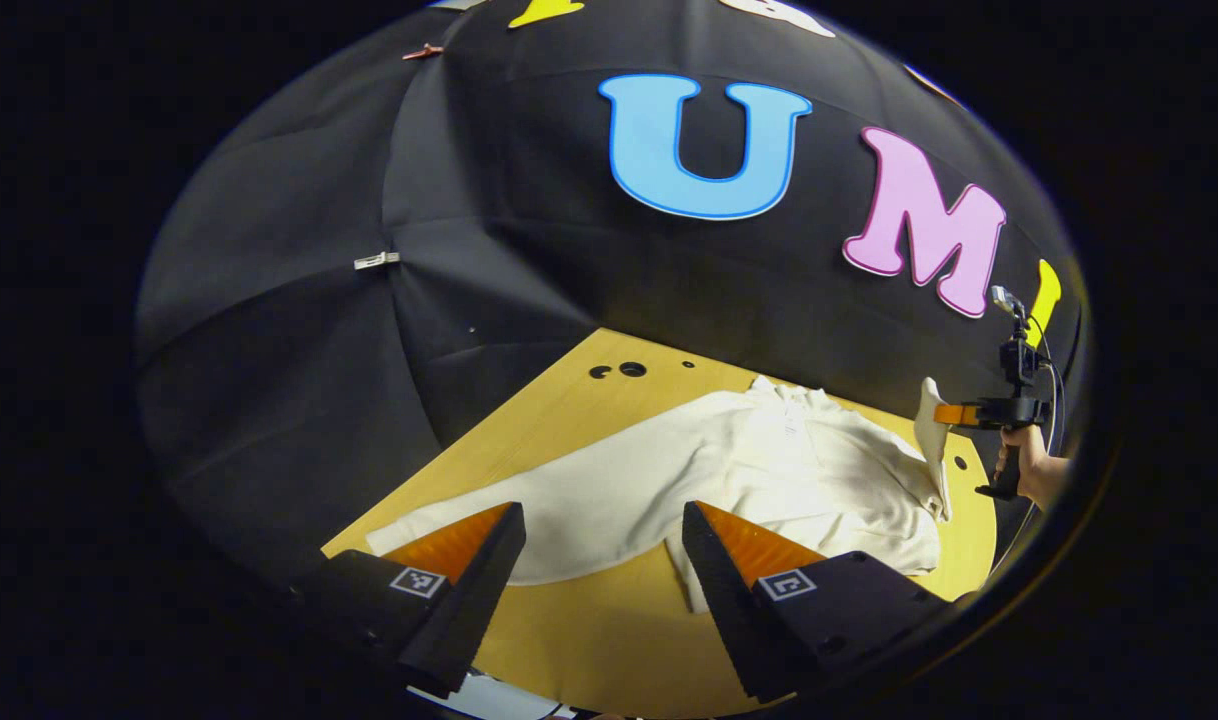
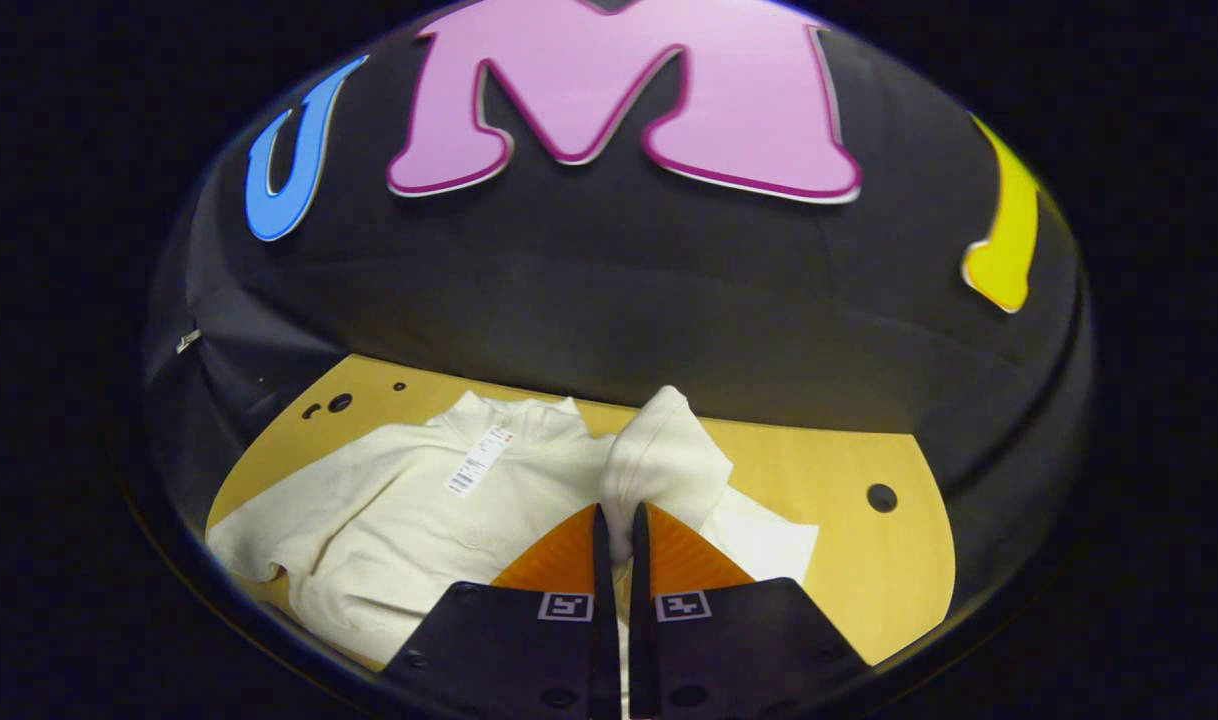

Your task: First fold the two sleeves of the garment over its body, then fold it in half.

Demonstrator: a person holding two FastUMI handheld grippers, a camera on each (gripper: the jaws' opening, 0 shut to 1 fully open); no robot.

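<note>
Cream garment (image 2: pixel 409 510), sleeve (image 2: pixel 664 455) pinched, right gripper (image 2: pixel 617 525)

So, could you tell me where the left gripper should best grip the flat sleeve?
Probably at the sleeve's cuff end, coming from above: it lies flat on the table, stretched away from the body, just beyond the open left gripper.

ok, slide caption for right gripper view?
Right gripper shut on lifted sleeve of cream garment on wooden table.

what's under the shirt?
The wooden table shows around the shirt; whatever lies beneath the cloth is covered. The right gripper holds one sleeve lifted.
</note>
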